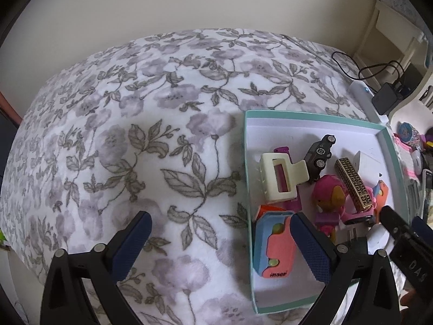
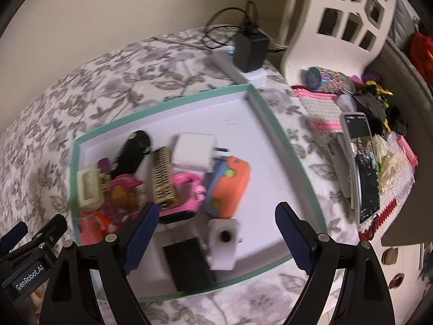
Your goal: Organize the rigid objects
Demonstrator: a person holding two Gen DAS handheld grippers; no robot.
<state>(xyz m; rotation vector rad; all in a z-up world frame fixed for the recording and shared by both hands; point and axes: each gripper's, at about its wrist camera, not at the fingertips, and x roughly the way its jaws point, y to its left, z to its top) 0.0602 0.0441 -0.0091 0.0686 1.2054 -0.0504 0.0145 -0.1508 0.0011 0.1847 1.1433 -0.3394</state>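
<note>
A shallow white box with a teal rim [image 1: 311, 115] [image 2: 162, 104] lies on the floral bedspread. It holds a cream hair claw [image 1: 278, 178] [image 2: 88, 187], a dark toy car [image 1: 319, 153] [image 2: 131, 150], a gold patterned bar [image 1: 354, 185] [image 2: 162, 174], a pink doll figure [image 1: 328, 199], a pink-and-blue case [image 1: 274, 246], an orange-and-blue case [image 2: 228, 187], a white plug [image 2: 193, 151], a small white device [image 2: 223, 239] and a black block [image 2: 189, 264]. My left gripper [image 1: 224, 246] is open, straddling the box's left wall. My right gripper [image 2: 216, 238] is open above the box's near part, around nothing.
A white power strip with a black adapter [image 2: 249, 51] [image 1: 387, 98] and cables lies behind the box. To the right stand a white lattice frame [image 2: 338, 13], a phone [image 2: 364, 168], a pink-and-white bead mat [image 2: 322, 108] and mixed small clutter. Bedspread [image 1: 135, 135] stretches left.
</note>
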